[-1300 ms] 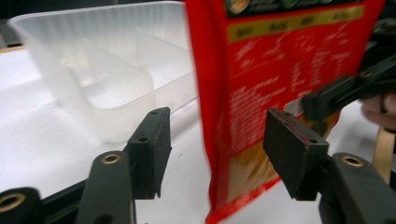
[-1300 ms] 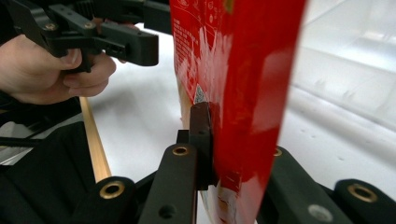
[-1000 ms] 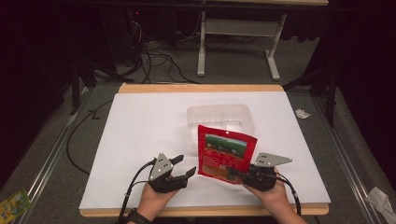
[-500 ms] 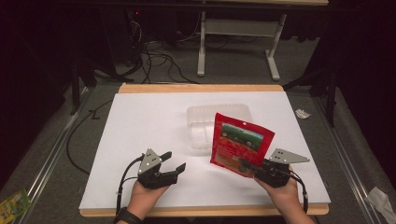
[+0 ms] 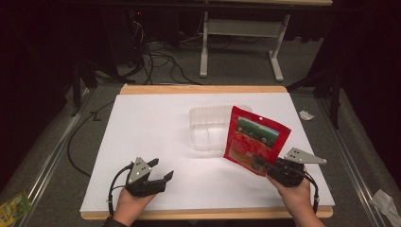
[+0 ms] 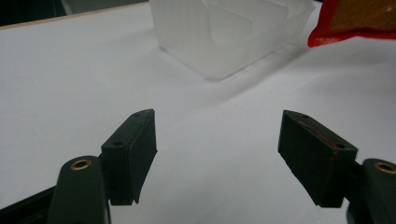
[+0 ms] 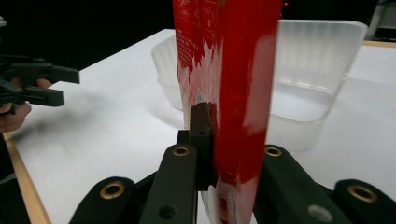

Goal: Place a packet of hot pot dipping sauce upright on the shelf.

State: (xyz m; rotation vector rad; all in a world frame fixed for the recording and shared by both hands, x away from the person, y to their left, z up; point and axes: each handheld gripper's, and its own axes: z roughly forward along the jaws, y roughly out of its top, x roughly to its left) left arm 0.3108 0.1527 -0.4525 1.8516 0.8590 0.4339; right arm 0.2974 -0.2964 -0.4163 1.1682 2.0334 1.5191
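Pouch (image 5: 255, 138) is hanging over the right half of the bench (image 5: 142, 142), clear of the surface, its far edge overlapping the near right corner of the tub (image 5: 208, 130) in the high view. I am holding it with the right tongs (image 5: 257, 162), which are pinching its lower corner, jaws almost fully together with only the film between them. The left tongs (image 5: 163, 170) are standing wide, nothing between the jaws; they have just been opening and are sitting near the front left of the bench, well apart from the pouch.

Biggest risk, as I am judging it: the pouch is swinging from one corner, so if I am lowering it toward the tub it could catch the rim and fold, or tip the light tub. Next, the grip is small and on slick film, so a quick move could let the pouch slip or twist out. Least, the left tongs are too far off to steady anything.

The high view is giving me the layout and the printed face of the pouch. The right gripper view is showing the pouch (image 7: 224, 93) edge-on, clamped between the jaws, with the tub (image 7: 322, 56) behind it. The left gripper view is showing bare bench (image 6: 70, 84) between its open jaws and the tub (image 6: 233, 32) beyond.
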